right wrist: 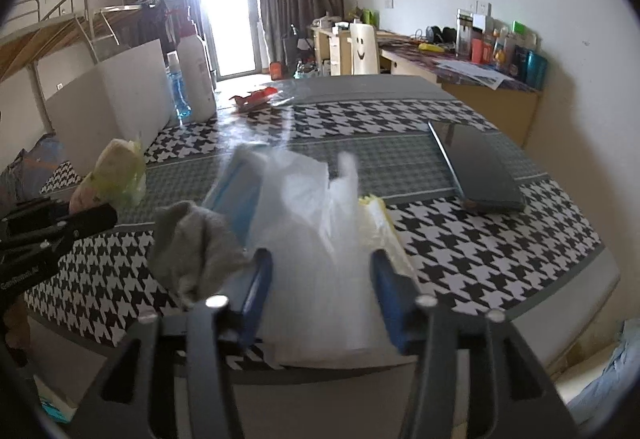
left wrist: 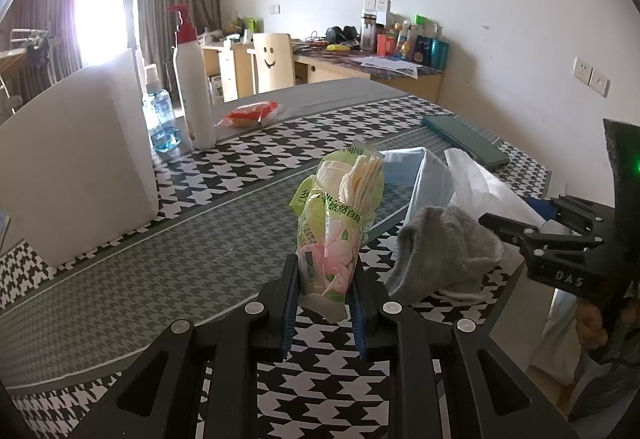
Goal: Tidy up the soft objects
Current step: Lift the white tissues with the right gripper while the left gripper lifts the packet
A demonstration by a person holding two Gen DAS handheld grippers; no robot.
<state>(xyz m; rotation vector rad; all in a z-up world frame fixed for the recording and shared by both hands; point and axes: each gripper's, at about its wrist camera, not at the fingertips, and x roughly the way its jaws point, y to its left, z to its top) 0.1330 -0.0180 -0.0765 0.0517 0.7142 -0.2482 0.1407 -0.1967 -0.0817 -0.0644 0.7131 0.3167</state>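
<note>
Two grippers are working over the checked table [left wrist: 224, 199]: the left gripper [left wrist: 326, 289] is clamping a tissue pack [left wrist: 340, 215] standing upright, tissues poking from its open top. The right gripper [right wrist: 320, 293] is gaping around a blurred white bag [right wrist: 316, 223], pads apparently clear, beside a grey sock [right wrist: 192, 243].

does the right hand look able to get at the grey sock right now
Probably yes. The grey sock lies uncovered just left of the right tongs, whose jaws stand open over the white plastic bag. The left tongs hold the tissue pack clear of it.
</note>
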